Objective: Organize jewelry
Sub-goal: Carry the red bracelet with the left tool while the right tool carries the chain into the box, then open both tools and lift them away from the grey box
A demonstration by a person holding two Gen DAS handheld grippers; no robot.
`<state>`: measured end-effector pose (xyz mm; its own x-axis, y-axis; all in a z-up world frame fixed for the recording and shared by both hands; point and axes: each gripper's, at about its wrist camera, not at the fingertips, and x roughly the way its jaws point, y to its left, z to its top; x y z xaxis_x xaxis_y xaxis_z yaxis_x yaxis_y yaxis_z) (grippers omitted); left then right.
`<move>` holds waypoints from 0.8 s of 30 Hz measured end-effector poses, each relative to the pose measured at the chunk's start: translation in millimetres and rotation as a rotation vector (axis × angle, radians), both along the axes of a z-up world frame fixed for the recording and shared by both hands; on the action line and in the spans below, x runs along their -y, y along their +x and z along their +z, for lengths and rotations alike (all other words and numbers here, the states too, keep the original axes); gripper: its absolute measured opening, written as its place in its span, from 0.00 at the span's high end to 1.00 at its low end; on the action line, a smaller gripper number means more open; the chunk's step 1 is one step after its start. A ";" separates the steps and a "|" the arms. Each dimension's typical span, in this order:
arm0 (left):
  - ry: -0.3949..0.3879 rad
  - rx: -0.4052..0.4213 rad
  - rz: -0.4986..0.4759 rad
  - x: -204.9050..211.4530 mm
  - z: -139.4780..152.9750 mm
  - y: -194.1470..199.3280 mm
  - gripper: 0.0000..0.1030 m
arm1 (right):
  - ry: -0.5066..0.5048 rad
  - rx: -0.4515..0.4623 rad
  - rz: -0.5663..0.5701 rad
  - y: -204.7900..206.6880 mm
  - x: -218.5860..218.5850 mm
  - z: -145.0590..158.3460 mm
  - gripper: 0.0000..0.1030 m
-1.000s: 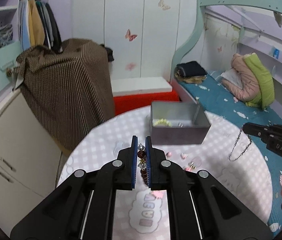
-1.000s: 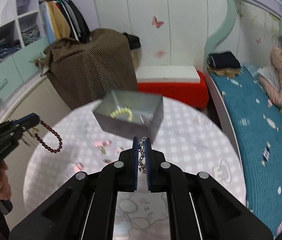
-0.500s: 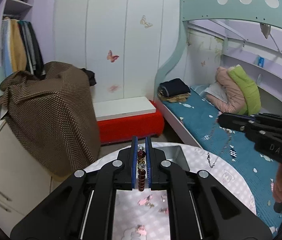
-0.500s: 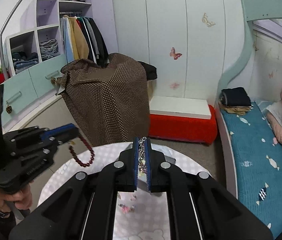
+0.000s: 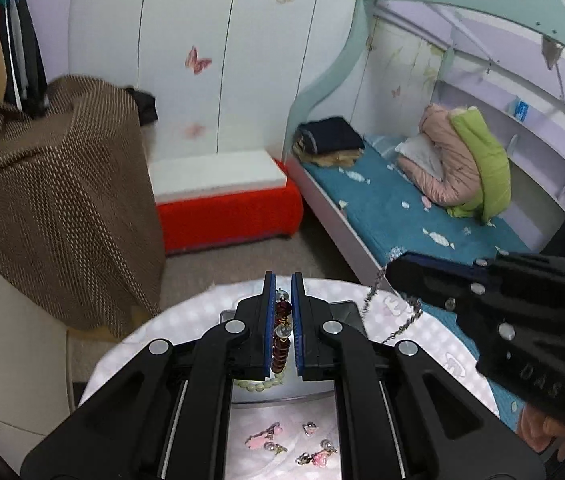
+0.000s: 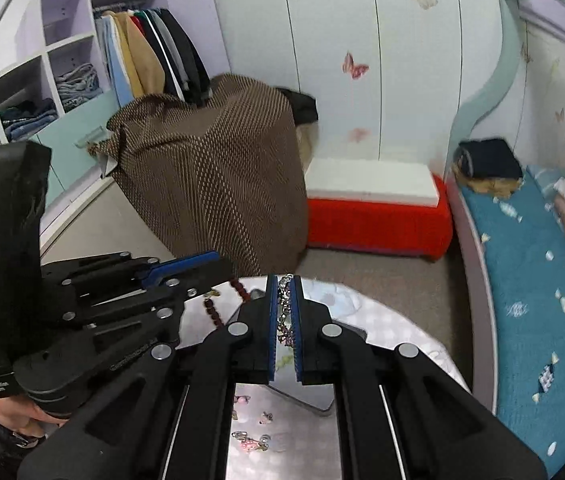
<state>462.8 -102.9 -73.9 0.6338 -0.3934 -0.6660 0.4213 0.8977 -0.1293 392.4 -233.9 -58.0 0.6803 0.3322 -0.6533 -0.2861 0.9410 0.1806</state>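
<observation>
Taking the left wrist view from left to right, we have the left claw (image 5: 282, 320) at lower centre, pressed together and pinching a dark red bead bracelet (image 5: 281, 344) with a few clear beads on it, the loose end hanging down between the blue pads. Behind and below it sits the grey box (image 5: 346, 312), mostly hidden by the claw, with a pale green bead bracelet (image 5: 260, 385) already lying inside; small pink earrings (image 5: 262, 438) are scattered on the checked desk (image 5: 130, 356) at the bottom of the frame. To the right, the right claw (image 5: 392, 276) is also pressed shut, pinching a thin silver chain (image 5: 400, 320) that dangles in a loop over the box's right side. In the right wrist view the red beads (image 6: 212, 312) hang at left of centre from the left claw's tip, and the chain (image 6: 284, 308) runs between the right claw's pads at centre. We judge both pieces light and completely limp: they will swing, drape and bunch instead of holding a shape. The round beads may roll between the pads, so we would pinch across one bead or the cord. The chain is fine and slippery, likely to tangle or snag, so a firm pinch anywhere along it and a release low over the box seem best.
</observation>
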 end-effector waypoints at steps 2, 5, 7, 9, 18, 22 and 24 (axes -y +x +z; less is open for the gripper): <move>-0.001 -0.024 -0.003 3.4 -9.4 8.3 0.93 | -0.002 -0.026 -0.004 6.5 0.5 -9.9 0.95; 0.007 -0.049 -0.011 9.1 -19.6 17.5 0.92 | 0.000 -0.064 -0.010 14.1 0.4 -22.7 0.95; 0.024 -0.058 -0.010 12.0 -24.5 21.1 0.92 | -0.005 -0.087 -0.012 18.1 0.7 -30.1 0.95; 0.033 -0.059 0.000 10.5 -26.2 22.2 0.75 | -0.009 -0.102 -0.023 20.4 1.8 -35.3 0.92; -0.017 0.034 0.137 -25.3 -5.5 -0.3 0.10 | 0.013 -0.097 -0.139 15.4 22.8 -35.6 0.13; 0.030 0.117 0.204 -37.5 10.4 -23.4 0.07 | 0.037 -0.075 -0.184 8.6 34.3 -31.9 0.07; 0.049 0.164 0.233 -42.8 20.2 -37.7 0.05 | 0.047 -0.061 -0.206 3.1 37.4 -28.3 0.07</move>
